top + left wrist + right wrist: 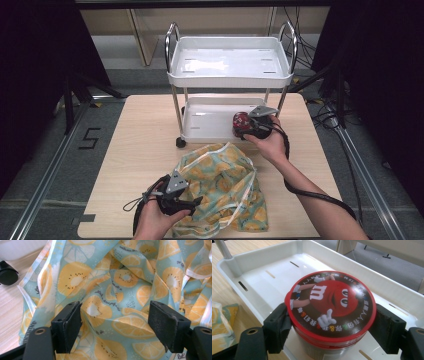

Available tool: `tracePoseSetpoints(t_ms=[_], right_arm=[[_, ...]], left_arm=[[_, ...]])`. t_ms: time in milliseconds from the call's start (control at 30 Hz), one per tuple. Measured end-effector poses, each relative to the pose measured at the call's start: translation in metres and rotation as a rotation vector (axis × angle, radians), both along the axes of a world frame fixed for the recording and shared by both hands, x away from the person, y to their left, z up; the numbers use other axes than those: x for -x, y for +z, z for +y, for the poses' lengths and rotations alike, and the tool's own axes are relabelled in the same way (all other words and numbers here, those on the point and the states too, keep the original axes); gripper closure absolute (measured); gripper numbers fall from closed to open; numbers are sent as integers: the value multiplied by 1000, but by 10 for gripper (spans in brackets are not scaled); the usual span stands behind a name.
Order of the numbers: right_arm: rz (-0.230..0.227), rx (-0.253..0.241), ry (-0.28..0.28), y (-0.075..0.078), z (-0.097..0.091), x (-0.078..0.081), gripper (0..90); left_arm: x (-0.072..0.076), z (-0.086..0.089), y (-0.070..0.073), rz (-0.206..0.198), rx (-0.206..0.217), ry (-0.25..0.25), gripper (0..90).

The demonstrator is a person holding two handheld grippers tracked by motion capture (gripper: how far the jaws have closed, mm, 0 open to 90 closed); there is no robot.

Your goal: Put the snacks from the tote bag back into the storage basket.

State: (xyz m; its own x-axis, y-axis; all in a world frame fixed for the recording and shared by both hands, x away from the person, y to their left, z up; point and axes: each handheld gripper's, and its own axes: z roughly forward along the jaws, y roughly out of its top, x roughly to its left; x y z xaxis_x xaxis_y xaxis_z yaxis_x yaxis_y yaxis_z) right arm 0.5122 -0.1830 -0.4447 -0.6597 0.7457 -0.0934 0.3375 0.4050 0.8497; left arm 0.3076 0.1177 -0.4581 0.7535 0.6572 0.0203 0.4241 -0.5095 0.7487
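Two jaws of the right hand-held gripper (332, 322) are clamped around the M&M's tub (330, 307), held over the cart's lower tray (257, 272) for setting down; the left hand-held gripper (115, 320) is held released over the fruit-print bag (125, 285) just ahead.

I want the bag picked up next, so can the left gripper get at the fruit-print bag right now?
Probably yes. The left gripper has its jaws open right over the fruit-print bag, with folds of fabric between them and nothing in the way.
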Motion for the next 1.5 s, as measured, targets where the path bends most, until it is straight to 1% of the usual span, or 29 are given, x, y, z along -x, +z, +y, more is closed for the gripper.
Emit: tracePoseSetpoints(t_ms=[67,133,167,200,267,300,333,367,400,500,567,667,700,767,800,967,1000,1067,1133,1167,1200,1233,1267,1300,1333,1400,1433,1467,1500], right_arm=[[15,5,-12,-1,0,0,263],[-3,4,-5,-2,0,-1,263],[14,-12,-34,-4,2,1,262],[4,-1,-9,-4,0,-1,263],[23,-15,-28,-5,2,1,262],[5,-2,-13,-5,0,-1,263],[40,-4,-18,-5,1,0,263],[39,-15,-41,-7,2,1,262],[33,-13,-42,-8,3,1,263],[11,5,-22,-9,1,-2,262],[38,-16,-34,-9,2,0,263],[30,-5,-26,-10,0,-2,262],[51,-10,-34,-10,1,0,262],[3,-2,-30,-11,0,-3,261],[4,6,-33,-11,-1,-3,261],[8,-4,-43,-11,0,-4,261],[-2,-2,-47,-12,-1,-4,259],[2,-18,-56,-12,0,-3,256],[32,-25,-46,-10,0,0,254],[10,-8,-47,-10,-1,-1,250],[-7,-20,-54,-11,0,-1,232],[18,-15,-47,-10,-1,0,215],[-4,-24,-52,-11,-1,0,205],[10,-21,-53,-9,-1,1,192],[24,-42,-66,-10,1,4,184],[7,-40,-62,-9,-1,5,182],[32,-53,-75,-10,1,9,177],[39,-44,-79,-10,0,9,176],[22,-40,-65,-10,-2,9,179]], left_arm=[[0,0,0,0,0,0,263],[0,-2,-1,-10,18,17,263],[0,-1,-1,-7,12,18,262],[0,-1,-1,-5,12,17,263],[0,-1,-1,-5,13,18,263],[0,-1,-1,-5,14,19,262],[0,-1,-1,-3,10,15,262],[0,0,0,4,-9,-1,263],[0,0,0,5,-5,2,263],[0,0,0,4,-6,1,263],[0,0,0,5,-5,2,263],[0,0,0,4,-6,2,262],[0,0,0,5,-6,2,262],[1,-1,-1,12,8,15,263],[2,-3,-2,16,37,36,263],[1,-2,-2,4,25,22,262],[0,0,0,4,-9,0,263],[0,0,0,3,-8,0,263],[1,-1,-1,4,3,8,263],[2,-3,-2,15,28,27,262],[2,-3,-2,13,30,32,262],[2,-2,-1,12,14,20,263],[2,-1,0,11,-2,14,263],[2,-3,-1,10,25,35,263],[2,-3,-1,8,22,35,263],[2,-3,-1,6,19,37,262],[2,-2,-1,14,13,20,263],[1,-1,-1,15,2,12,263],[1,-2,-1,15,3,12,263]])
